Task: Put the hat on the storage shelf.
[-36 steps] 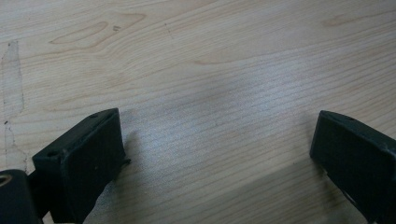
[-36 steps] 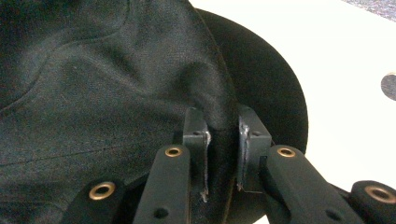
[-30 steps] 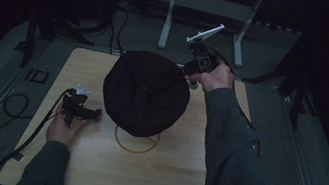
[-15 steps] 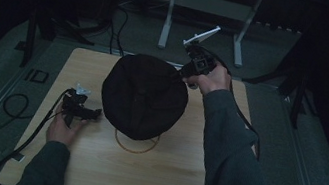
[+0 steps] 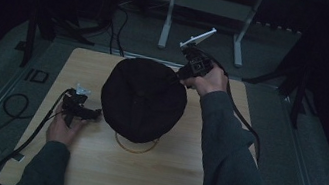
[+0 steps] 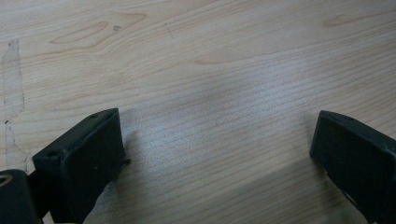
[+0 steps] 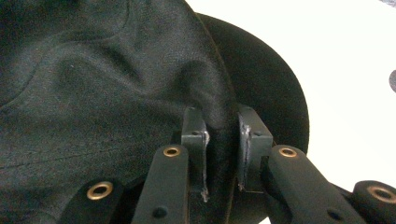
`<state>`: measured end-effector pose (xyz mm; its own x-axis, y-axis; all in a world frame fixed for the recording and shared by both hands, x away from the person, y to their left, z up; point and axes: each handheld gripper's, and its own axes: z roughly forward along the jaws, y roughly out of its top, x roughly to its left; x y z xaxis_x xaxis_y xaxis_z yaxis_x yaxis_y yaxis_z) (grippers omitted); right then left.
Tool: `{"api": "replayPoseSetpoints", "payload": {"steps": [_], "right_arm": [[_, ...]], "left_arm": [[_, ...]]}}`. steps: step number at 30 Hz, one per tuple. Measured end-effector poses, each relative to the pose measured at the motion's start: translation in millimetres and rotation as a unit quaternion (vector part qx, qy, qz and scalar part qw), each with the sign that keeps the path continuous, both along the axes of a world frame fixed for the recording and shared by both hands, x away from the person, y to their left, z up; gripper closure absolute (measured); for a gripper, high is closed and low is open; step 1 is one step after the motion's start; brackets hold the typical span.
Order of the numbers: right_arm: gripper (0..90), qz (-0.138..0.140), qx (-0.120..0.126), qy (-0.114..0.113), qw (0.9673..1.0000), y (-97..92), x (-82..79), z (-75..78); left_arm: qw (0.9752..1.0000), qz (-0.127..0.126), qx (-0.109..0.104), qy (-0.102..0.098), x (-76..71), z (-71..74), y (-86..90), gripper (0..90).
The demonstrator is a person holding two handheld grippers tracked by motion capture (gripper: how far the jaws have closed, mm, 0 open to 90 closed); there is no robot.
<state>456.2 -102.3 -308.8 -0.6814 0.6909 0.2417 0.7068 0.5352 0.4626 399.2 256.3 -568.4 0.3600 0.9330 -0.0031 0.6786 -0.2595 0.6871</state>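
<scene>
A black fabric cap (image 5: 143, 99) sits raised over the middle of the wooden table (image 5: 164, 173). My right gripper (image 5: 181, 76) reaches its far right edge from behind. In the right gripper view the right gripper (image 7: 222, 140) is shut on a fold of the cap (image 7: 107, 79), just beside the stiff black brim (image 7: 266, 79). My left gripper (image 5: 94, 113) lies on the table left of the cap, apart from it. In the left gripper view the left gripper (image 6: 215, 154) is open, with bare wood between its jaws.
A pale ring-shaped base (image 5: 136, 144) shows under the cap's near edge. Cables (image 5: 23, 135) trail off the table's left side. A metal stand (image 5: 207, 8) is on the floor beyond the far edge.
The right hand has shifted slightly nearer with the cap's edge in its jaws, and the cap has settled a little. The left hand has not moved.
</scene>
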Motion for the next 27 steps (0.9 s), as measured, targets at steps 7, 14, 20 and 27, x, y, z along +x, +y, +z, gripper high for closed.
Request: {"api": "replayPoseSetpoints", "payload": {"steps": [7,14,20,27], "right_arm": [[75.8,-0.001,-0.003,0.000,1.0000,1.8,0.4,-1.7],[73.9,-0.003,-0.009,-0.001,1.0000,4.1,1.6,-4.8],[73.2,-0.004,-0.014,-0.001,0.9999,7.0,2.1,-8.5],[74.6,-0.008,-0.018,-0.002,0.9998,9.0,3.4,-12.1]], "left_arm": [[1.0000,0.000,0.000,0.000,0.0,0.0,0.0,2.4],[1.0000,0.000,0.000,0.000,0.0,0.0,0.1,2.4],[1.0000,0.000,0.000,0.000,-0.1,0.0,0.0,2.4],[1.0000,-0.001,0.001,0.001,-0.2,0.1,0.2,2.4]]}}
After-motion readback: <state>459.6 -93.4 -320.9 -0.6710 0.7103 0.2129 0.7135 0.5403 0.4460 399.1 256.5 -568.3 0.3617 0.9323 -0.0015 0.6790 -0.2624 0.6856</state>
